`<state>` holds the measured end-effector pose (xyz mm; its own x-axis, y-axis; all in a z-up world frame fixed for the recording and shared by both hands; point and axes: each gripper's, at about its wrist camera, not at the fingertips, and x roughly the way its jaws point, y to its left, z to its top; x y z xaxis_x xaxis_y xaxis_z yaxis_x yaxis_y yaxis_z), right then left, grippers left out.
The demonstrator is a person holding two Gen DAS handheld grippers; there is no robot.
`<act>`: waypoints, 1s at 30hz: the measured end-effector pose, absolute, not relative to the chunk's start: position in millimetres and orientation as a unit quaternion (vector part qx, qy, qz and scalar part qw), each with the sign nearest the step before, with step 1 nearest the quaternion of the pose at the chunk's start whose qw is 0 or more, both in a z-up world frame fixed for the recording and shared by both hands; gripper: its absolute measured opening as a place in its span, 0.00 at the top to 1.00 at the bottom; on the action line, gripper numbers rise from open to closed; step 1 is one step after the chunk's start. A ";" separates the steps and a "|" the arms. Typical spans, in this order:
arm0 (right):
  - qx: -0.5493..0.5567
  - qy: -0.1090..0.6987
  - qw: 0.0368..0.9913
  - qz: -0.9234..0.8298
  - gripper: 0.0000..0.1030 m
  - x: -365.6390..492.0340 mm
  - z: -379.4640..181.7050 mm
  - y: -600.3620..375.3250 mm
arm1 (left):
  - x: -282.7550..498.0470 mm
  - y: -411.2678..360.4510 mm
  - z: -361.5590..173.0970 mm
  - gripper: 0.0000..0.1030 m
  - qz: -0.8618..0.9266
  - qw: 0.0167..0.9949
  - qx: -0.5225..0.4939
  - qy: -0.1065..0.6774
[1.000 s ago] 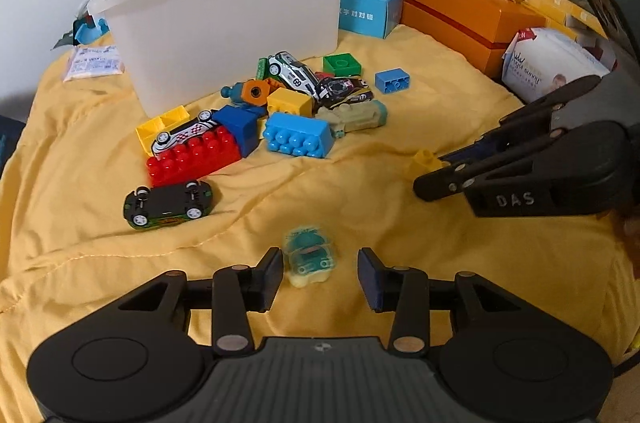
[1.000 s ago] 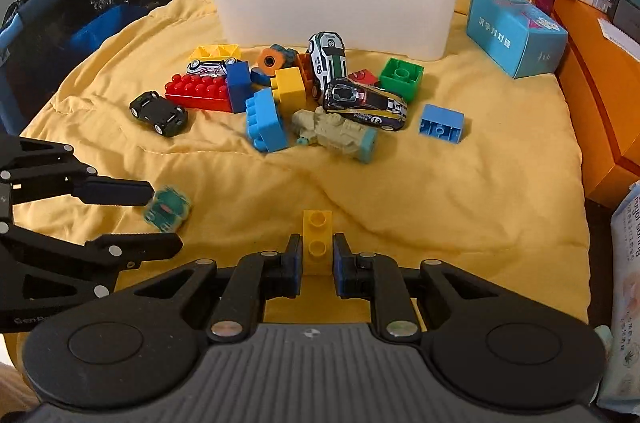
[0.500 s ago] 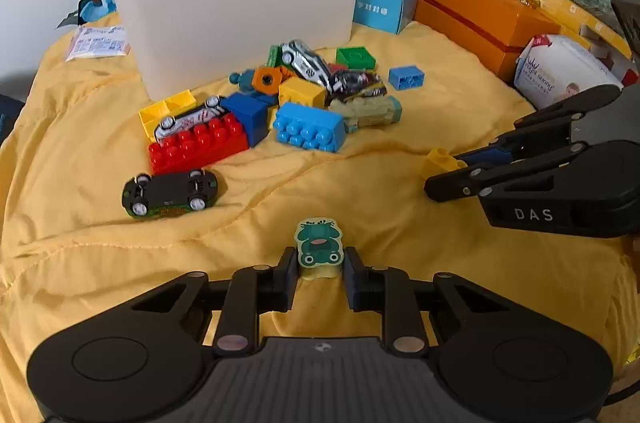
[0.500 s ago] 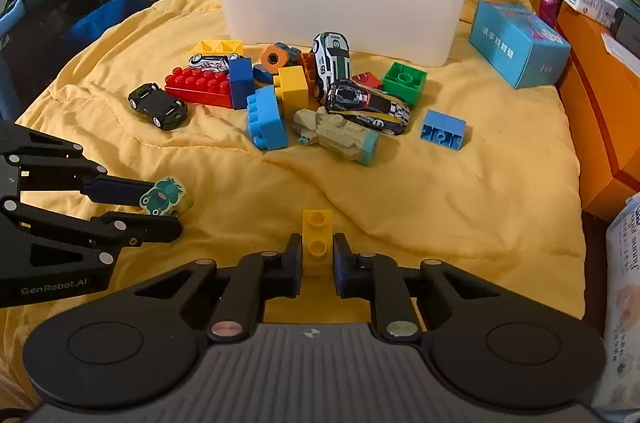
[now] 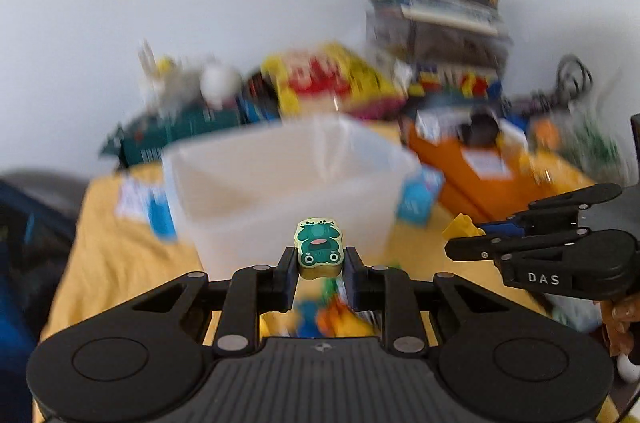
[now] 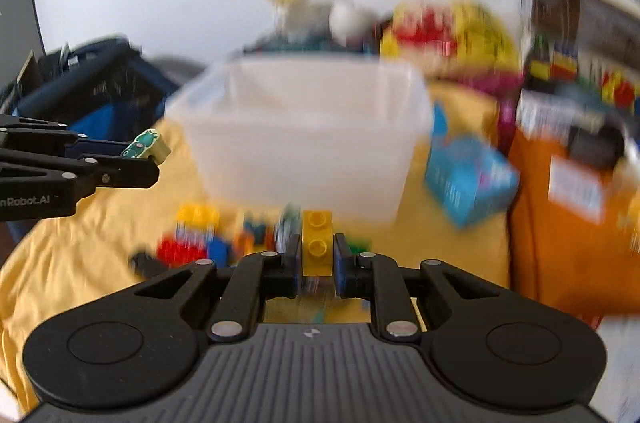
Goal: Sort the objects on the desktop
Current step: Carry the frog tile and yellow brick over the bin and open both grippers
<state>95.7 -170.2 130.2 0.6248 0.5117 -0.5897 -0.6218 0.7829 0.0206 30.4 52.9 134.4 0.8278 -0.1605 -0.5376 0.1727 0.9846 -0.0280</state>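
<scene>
Carry step in hand — both pickups done, both loads clear of the yellow cloth (image 6: 100, 263) covering the tabletop. Left gripper (image 5: 319, 265) clenched on a small pale eraser-like block printed with a green frog (image 5: 319, 251), fingers (image 5: 287, 273) pressing its two sides; in the right wrist view, same block at the tip of the black fingers, beside the bin's left wall. Right gripper (image 6: 317, 257) clamped on a yellow two-stud plastic building brick (image 6: 317, 243), studs facing up, pads tight on both flanks. Straight ahead of both, a translucent white plastic bin (image 6: 304, 143), open-topped, nothing discernible inside through the blur. Below and in front of the bin, a blurred heap of red, blue, yellow and orange bricks and toy cars (image 6: 208, 243) waiting on the cloth. To the right, a light-blue cardboard box (image 6: 468, 179) and an orange box (image 6: 568, 223), both near the bin.

Next, probably: up and over the bin's near rim, one gripper at a time or well apart to avoid a knock, then release only once past the lip — the frog block small, likely to bounce off if dropped short.
</scene>
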 end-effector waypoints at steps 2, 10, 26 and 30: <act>-0.086 0.272 0.904 0.319 0.83 110.1 148.6 -162.2 | 46.8 57.1 148.2 0.74 -0.083 0.961 0.007 0.264; -0.064 0.224 0.926 0.298 0.83 170.3 188.1 -123.6 | 123.2 69.9 187.8 0.74 -0.047 0.976 0.006 0.212; -0.100 0.287 0.916 0.263 0.66 206.1 145.7 -95.0 | 173.3 63.9 137.2 0.52 -0.011 0.960 0.019 0.278; -0.084 0.265 0.922 0.271 0.65 199.3 160.5 -104.7 | 151.3 63.1 158.3 0.49 -0.019 0.968 0.004 0.252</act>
